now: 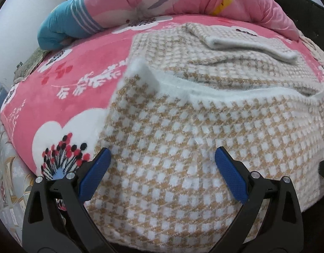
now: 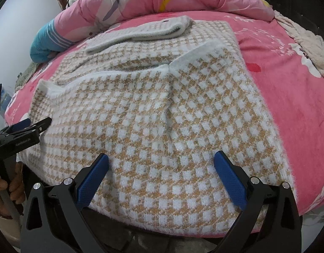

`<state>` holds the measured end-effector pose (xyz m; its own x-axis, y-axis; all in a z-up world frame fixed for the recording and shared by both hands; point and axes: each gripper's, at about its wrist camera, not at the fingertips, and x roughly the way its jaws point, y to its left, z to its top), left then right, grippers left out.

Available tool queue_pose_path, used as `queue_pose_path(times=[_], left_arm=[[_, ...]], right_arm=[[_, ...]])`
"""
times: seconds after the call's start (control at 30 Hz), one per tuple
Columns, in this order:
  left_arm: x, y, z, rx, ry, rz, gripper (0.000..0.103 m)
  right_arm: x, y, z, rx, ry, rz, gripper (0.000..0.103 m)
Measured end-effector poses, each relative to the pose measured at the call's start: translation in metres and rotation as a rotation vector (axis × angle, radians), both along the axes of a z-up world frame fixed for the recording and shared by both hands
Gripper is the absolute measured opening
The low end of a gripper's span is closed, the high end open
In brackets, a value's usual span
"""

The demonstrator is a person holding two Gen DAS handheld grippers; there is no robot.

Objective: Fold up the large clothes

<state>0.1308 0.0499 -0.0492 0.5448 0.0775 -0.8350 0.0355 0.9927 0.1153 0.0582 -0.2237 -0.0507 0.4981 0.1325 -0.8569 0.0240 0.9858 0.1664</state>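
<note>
Both grippers hang with their blue pads spread wide, holding nothing. Starting at my left, the left gripper (image 1: 163, 160) hovers above the near-left part of the checked sweater (image 1: 183, 137), close to where its edge meets the pink floral blanket (image 1: 62, 84). The sweater lies across the bed, already partly folded, with a white-trimmed edge (image 1: 204, 86) doubled over its middle and a pale sleeve (image 2: 140, 32) laid across the far end. Moving right, my right gripper (image 2: 162, 160) hovers over the near-right area, near a raised crease (image 2: 169, 97). The risk I see: the fuzzy knit is thick and loose, so a shallow pinch could catch only the top layer and drag the fold askew, or snag the blanket beneath.
</note>
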Motion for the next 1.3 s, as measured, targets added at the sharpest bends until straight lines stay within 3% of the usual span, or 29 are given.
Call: queue_pose_path(times=[0.63,0.87,1.23,1.3], left_arm=[[-0.002,0.012,-0.006,-0.047,-0.001,0.0,0.096],[-0.003,0.012,-0.006,-0.049,-0.001,0.0,0.096],[-0.003,0.012,-0.005,-0.05,-0.001,-0.003,0.096],[-0.003,0.011,-0.006,-0.049,0.0,-0.003,0.096]], right_arm=[[0.017,0.006,0.003,-0.036,0.077,-0.011,0.097],[0.02,0.032,0.026,0.0,-0.026,0.053,0.097],[0.036,0.061,0.027,0.012,-0.05,0.116,0.096],[0.044,0.064,0.027,0.005,-0.056,0.125,0.092]])
